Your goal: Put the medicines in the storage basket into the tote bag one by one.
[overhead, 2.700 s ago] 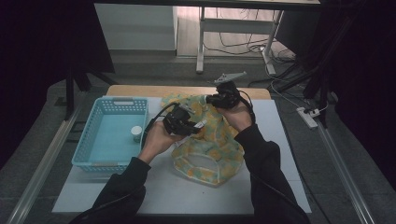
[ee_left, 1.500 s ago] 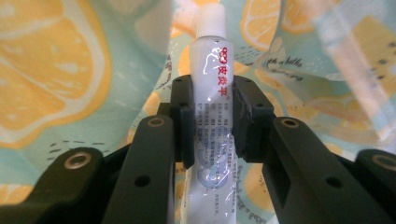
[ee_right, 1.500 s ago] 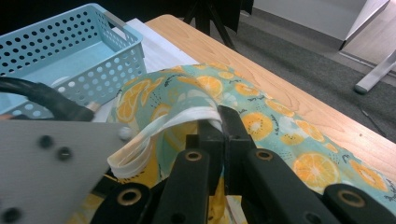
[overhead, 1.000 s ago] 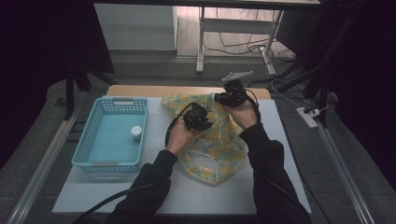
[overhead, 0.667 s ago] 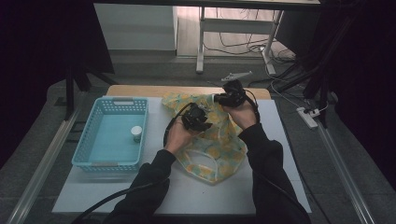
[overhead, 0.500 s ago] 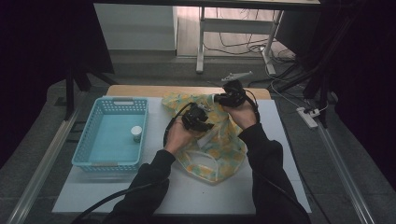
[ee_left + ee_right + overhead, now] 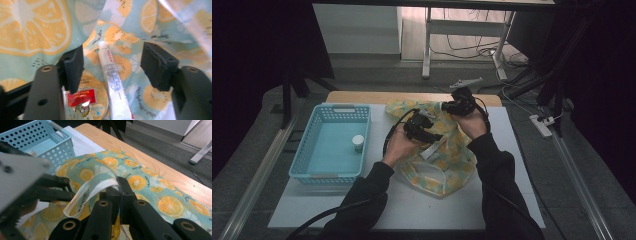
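While our right gripper (image 7: 119, 185) pinches the rim of the citrus-print bag (image 7: 447, 160) beside the blue basket (image 7: 307, 160), our left gripper (image 7: 112, 63), just opening, straddles 1 loose tube (image 7: 111, 80) inside, so slack fabric could snag its pads.

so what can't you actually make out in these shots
- Tube: left gripper view, lower end cut off by the frame edge, print blurred.
- Round tin: partly hidden behind the left claw.
- Bag contents: high view, covered by fabric and hands.
- Small cup in the basket: too small to identify.
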`<action>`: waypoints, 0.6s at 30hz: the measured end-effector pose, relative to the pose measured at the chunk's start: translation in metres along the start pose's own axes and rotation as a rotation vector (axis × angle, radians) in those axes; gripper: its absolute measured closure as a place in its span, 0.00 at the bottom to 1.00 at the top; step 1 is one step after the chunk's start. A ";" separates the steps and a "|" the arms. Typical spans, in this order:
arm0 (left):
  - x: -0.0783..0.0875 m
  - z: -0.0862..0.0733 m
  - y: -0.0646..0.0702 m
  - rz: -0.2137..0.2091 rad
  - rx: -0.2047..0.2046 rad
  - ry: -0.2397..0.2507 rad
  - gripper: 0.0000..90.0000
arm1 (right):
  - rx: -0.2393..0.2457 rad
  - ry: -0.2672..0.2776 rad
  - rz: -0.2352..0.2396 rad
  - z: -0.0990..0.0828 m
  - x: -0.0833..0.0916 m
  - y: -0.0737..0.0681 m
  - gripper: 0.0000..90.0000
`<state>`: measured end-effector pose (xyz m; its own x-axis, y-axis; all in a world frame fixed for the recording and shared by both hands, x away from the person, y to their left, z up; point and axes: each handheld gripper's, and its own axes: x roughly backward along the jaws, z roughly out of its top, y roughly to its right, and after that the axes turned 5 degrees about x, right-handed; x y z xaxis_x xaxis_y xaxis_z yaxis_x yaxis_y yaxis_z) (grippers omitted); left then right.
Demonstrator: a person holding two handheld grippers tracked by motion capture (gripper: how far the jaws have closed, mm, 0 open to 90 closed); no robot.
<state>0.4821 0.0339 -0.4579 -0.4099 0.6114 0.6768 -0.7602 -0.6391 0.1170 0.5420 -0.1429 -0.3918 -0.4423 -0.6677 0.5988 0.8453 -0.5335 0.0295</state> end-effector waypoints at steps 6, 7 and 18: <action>0.016 -0.001 0.002 -0.019 0.014 0.020 0.28 | -0.001 0.000 0.004 -0.002 0.000 0.001 0.98; 0.018 -0.001 0.002 -0.025 0.021 0.028 0.27 | -0.001 0.000 0.006 -0.002 0.000 0.001 0.98; 0.043 -0.006 0.001 -0.070 0.042 0.062 0.11 | -0.011 0.004 0.021 -0.004 0.001 0.003 0.98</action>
<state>0.4610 0.0622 -0.4331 -0.3878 0.6820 0.6200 -0.7666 -0.6121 0.1939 0.5428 -0.1472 -0.3949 -0.4258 -0.6806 0.5963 0.8511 -0.5250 0.0085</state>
